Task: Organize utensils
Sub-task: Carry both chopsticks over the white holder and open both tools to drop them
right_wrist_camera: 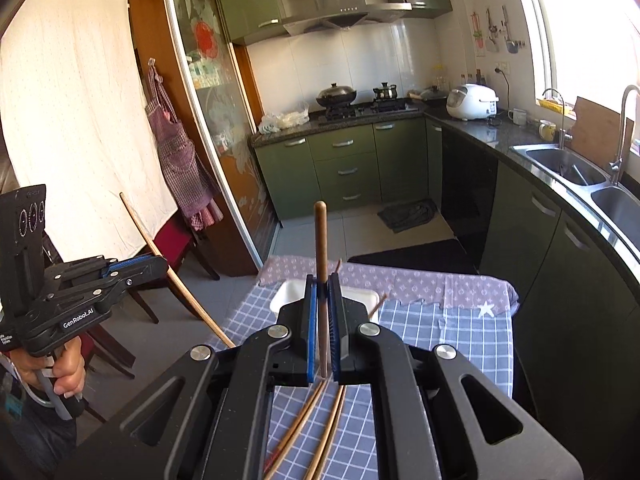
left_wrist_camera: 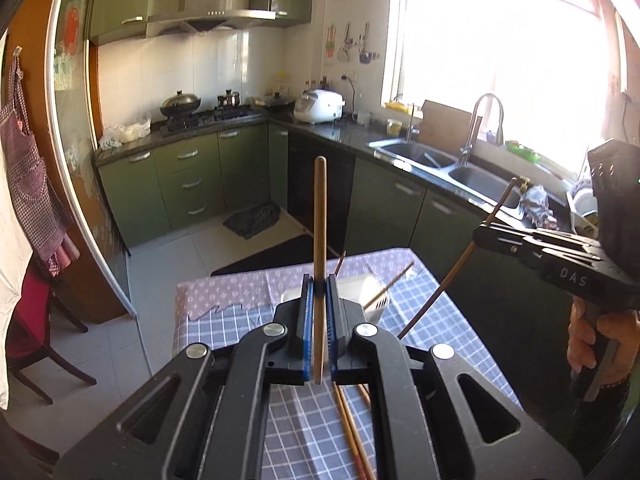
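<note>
My left gripper (left_wrist_camera: 319, 282) is shut on a light wooden chopstick (left_wrist_camera: 320, 216) that stands upright between its blue pads. My right gripper (right_wrist_camera: 322, 280) is shut on a darker chopstick (right_wrist_camera: 321, 240), also upright. Each gripper shows in the other's view, held up beside the table: the right gripper (left_wrist_camera: 480, 236) with its slanting dark chopstick (left_wrist_camera: 436, 292), the left gripper (right_wrist_camera: 160, 265) with its pale chopstick (right_wrist_camera: 180, 284). A white container (left_wrist_camera: 374, 290) stands on the table beyond the jaws with a chopstick (left_wrist_camera: 390, 284) leaning in it. Several loose chopsticks (right_wrist_camera: 308, 416) lie on the cloth under the grippers.
The table has a blue checked cloth (right_wrist_camera: 460, 332) with a purple patterned strip (right_wrist_camera: 420, 276) at its far end. Green kitchen cabinets and a counter with a double sink (left_wrist_camera: 452, 164) run along the right. A dark chair (left_wrist_camera: 44, 320) stands at the left over grey floor tiles.
</note>
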Demonstrator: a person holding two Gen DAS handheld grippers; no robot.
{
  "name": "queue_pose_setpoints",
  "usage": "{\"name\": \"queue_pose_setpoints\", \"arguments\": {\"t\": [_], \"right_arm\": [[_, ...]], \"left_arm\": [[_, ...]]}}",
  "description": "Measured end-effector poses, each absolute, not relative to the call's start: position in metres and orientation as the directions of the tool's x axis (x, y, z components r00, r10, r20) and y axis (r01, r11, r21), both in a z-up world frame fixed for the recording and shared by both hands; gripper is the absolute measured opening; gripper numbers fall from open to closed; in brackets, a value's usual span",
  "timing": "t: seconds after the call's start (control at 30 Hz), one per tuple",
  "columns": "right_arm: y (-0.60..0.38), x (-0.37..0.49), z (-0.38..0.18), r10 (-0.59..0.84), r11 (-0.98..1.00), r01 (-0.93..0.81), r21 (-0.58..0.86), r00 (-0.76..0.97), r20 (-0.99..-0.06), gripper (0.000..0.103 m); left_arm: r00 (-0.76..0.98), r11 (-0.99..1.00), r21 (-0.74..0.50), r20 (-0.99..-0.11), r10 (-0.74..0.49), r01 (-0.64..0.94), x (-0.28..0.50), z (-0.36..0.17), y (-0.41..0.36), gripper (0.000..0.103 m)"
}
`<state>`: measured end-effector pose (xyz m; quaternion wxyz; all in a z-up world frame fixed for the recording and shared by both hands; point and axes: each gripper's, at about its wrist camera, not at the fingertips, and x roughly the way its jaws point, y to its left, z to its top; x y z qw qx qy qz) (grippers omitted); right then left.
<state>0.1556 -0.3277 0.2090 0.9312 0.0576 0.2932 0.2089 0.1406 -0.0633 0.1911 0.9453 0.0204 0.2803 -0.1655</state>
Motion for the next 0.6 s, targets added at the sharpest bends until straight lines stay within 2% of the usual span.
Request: {"name": "queue_pose_setpoints", "arguments": {"t": [0.13,0.2,0.33,0.6], "right_arm": [[-0.322,0.179,0.236,0.404,0.914,-0.341,0.218,0.787,-0.466,0.006],[-0.317,0.191,0.24,0.388,0.921,-0.329,0.206,0.802,-0.455,0.006],[-0.308,0.223,0.225,0.36,0.933,-0.301,0.198,0.798,-0.483,0.006],[-0.29,0.265,0.157,0.332,0.942,-0.29,0.169,0.726,-0.602,0.006]], "left_arm": [[0.848,0.948,-0.027,-0.44,-0.296,0.317,0.156,0.211,-0.079,0.006],[0.862,0.954,-0.009,-0.426,-0.276,0.301,0.17,0.209,-0.088,0.006],[0.852,0.958,-0.001,-0.458,-0.254,0.285,0.202,0.183,-0.1,0.006],[0.792,0.966,0.008,-0.574,-0.208,0.259,0.243,0.124,-0.106,0.006]]}}
